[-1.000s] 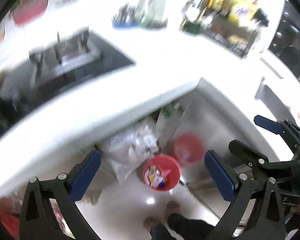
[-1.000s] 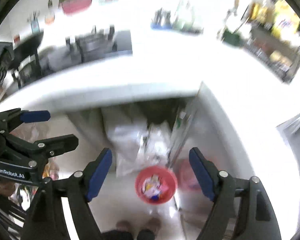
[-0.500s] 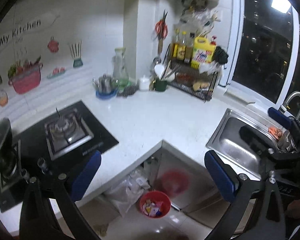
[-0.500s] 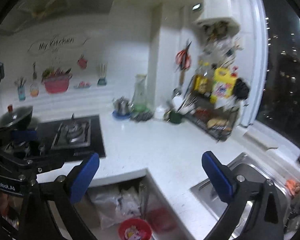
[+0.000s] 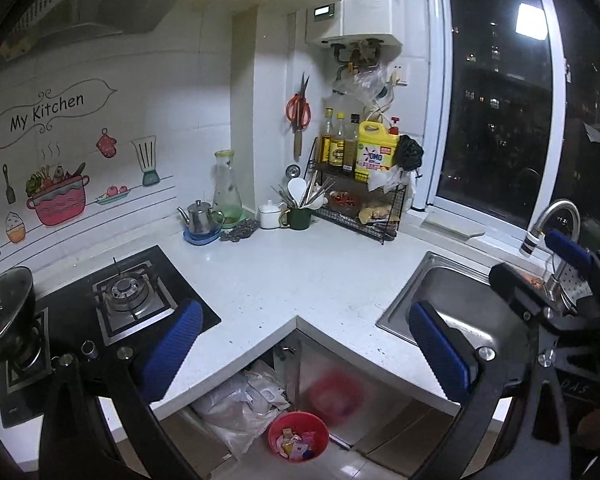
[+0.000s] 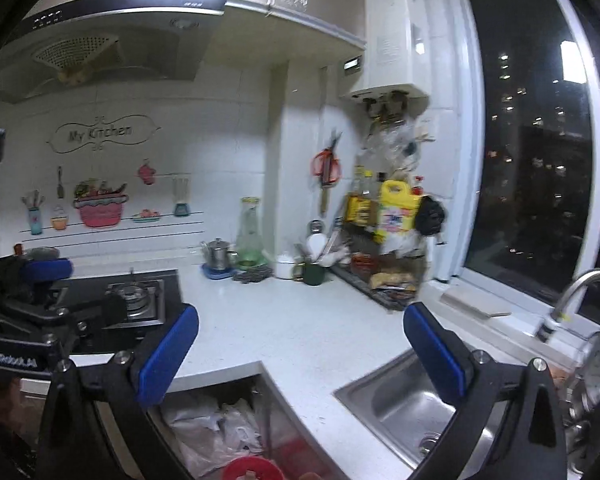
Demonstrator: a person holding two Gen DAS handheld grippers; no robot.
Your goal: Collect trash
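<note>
Tongs, left [image 5: 306, 354] & right [image 6: 300, 354], both agape w/ nothing held, have swung up from red bin [image 5: 298, 436] w/ trash on floor under counter [image 5: 300, 280]; prob. hunting more.

A home kitchen at night: a gas hob [image 5: 126, 298] set in a white L-shaped table [image 5: 300, 276], a steel sink [image 5: 452, 308] with tap [image 5: 552, 220], a range hood [image 6: 112, 40], a "My Kitchen" wall sticker [image 5: 48, 112], oil bottles [image 5: 338, 142] on a wire rack [image 5: 360, 216], and a wall-mounted water heater [image 5: 360, 4].
</note>
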